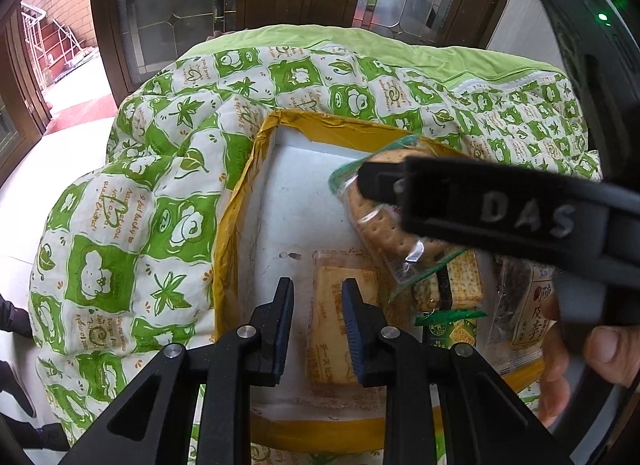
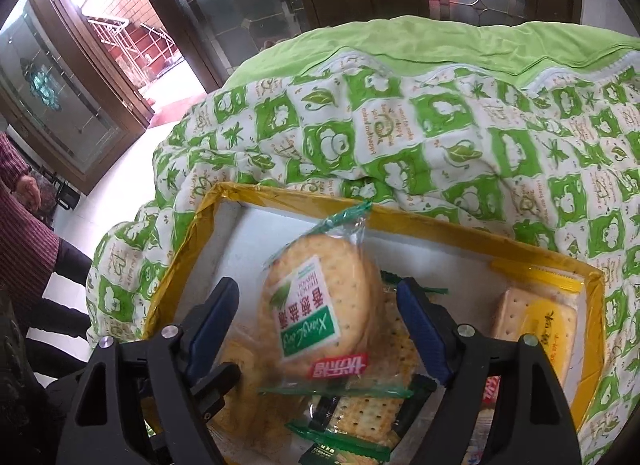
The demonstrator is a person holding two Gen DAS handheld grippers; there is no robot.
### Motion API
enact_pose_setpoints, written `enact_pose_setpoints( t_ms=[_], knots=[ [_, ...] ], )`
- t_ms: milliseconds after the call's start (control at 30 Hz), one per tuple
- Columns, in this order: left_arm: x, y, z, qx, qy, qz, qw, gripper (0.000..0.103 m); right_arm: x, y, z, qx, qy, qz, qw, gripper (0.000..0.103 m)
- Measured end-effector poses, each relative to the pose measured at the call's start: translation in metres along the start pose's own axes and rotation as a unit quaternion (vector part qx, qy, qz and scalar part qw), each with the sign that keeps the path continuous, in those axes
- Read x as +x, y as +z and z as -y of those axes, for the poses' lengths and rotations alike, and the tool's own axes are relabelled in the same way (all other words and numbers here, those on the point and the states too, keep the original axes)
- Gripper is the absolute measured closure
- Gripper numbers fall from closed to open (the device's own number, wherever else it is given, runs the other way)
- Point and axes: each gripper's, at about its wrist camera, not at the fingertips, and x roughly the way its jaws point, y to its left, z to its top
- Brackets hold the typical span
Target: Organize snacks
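One cracker pack (image 2: 316,317) between, not touching, right gripper's (image 2: 320,325) jaws.

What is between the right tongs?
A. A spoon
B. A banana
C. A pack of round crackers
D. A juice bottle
C: the pack of round crackers, in a clear wrapper with green ends, sits between the fingers of the right tongs, above the yellow-edged box.
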Motion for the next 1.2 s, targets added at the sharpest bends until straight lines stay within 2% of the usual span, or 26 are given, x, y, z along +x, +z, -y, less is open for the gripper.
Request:
enact_pose_setpoints(
  t_ms=[333, 400, 467, 533, 600, 700, 1200],
  knots=[
    [-0.009, -0.009, 0.005, -0.009, 0.001, 0.000, 1.0000, 0.078, -0.055, -0.012, 0.007, 0.014, 0.020, 0.054, 0.998, 0.021],
    [-0.011, -0.012, 0.005, -0.011, 0.000, -0.001, 0.9999, 0.077, -0.070, -0.019, 0.009, 0.015, 0.014, 0.071, 0.997, 0.017],
    [-0.015, -0.014, 0.006, -0.013, 0.001, -0.002, 0.9999, 0.069, -0.082, -0.026, 0.012, 0.014, 0.007, 0.082, 0.996, 0.016],
    [-0.020, -0.018, 0.007, -0.015, 0.006, 0.004, 0.9999, 0.053, -0.092, -0.034, 0.016, 0.011, 0.001, 0.088, 0.996, 0.015],
    [-0.027, -0.022, 0.009, -0.014, 0.003, 0.011, 0.9998, 0.049, -0.103, -0.045, 0.020, 0.011, -0.002, 0.096, 0.995, 0.010],
    [-0.037, -0.029, 0.016, 0.001, 0.016, 0.022, 0.9996, 0.040, -0.118, -0.064, 0.027, 0.015, -0.003, 0.106, 0.994, 0.007],
    [-0.086, -0.078, 0.045, 0.040, 0.046, 0.073, 0.9955, 0.022, -0.169, -0.152, 0.048, 0.031, -0.040, 0.140, 0.989, 0.000]
  ],
)
